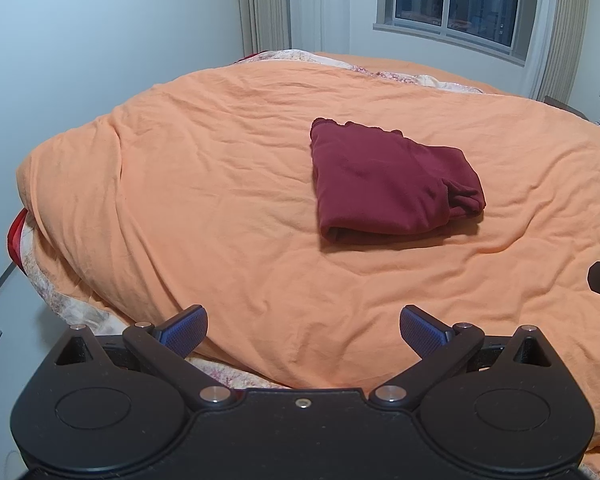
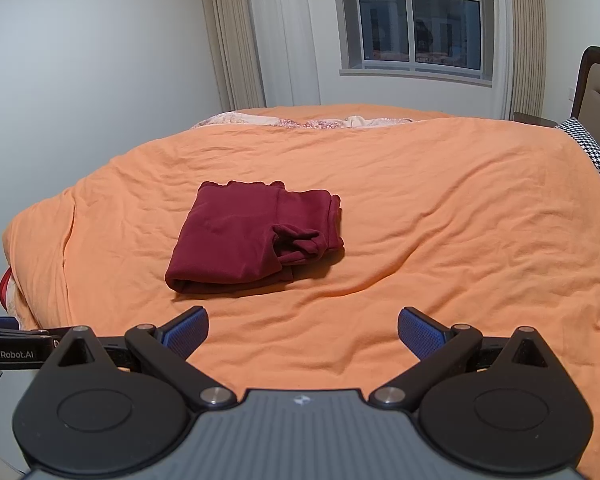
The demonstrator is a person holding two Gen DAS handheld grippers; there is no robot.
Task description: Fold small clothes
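A folded maroon garment (image 1: 392, 184) (image 2: 252, 236) lies mid-bed on the orange duvet (image 1: 220, 200) (image 2: 440, 240). The left tool (image 1: 303, 330) and right tool (image 2: 303, 330) hover near the bed's edge, both spread wide and empty, well apart from the garment. In the right wrist view, the left tool's side (image 2: 8, 354) reads "GenRobot.AI".
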